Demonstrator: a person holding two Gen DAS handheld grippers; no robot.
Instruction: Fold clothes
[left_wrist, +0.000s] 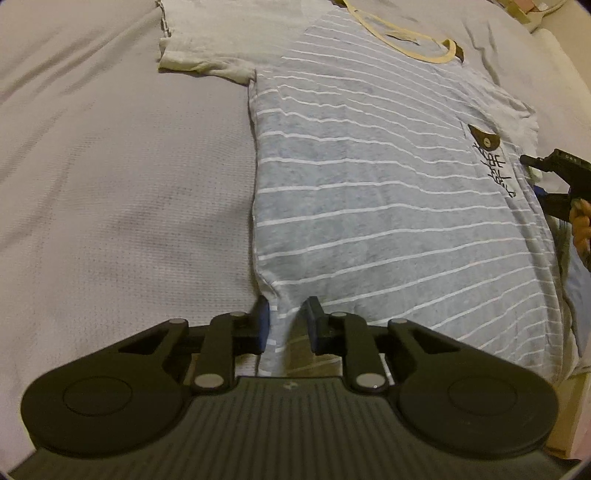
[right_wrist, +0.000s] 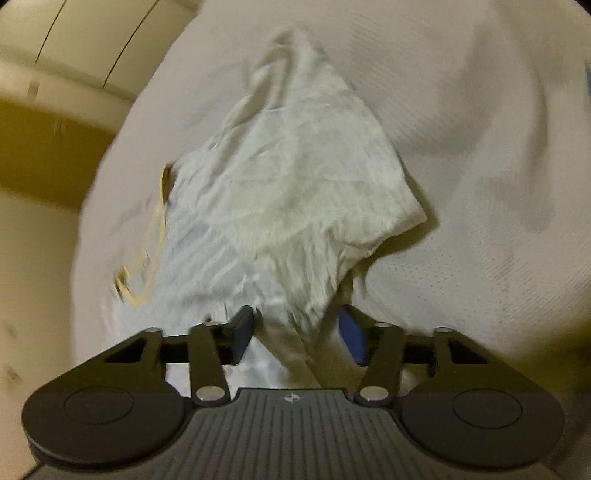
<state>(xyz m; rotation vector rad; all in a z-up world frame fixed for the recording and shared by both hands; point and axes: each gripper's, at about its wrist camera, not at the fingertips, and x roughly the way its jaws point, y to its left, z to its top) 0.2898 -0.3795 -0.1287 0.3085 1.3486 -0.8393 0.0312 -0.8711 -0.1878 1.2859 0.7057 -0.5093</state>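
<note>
1. The light blue t-shirt with thin white stripes and a yellow collar (left_wrist: 369, 192) lies flat on the bed's pale waffle-weave sheet (left_wrist: 110, 184).
2. My left gripper (left_wrist: 286, 321) is at 6 o'clock, jaws parted around the hem corner, not clenched.
3. My right gripper (right_wrist: 295, 334) is at 3 o'clock by the cream sleeve (right_wrist: 306, 192), jaws released either side of the fabric. Blurry there.

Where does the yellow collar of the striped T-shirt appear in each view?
Left wrist view: the yellow collar is at the top, right of centre.
Right wrist view: the yellow collar, blurred, is left of centre.
Shared landmark: the striped T-shirt, lying on the bedsheet.
</note>
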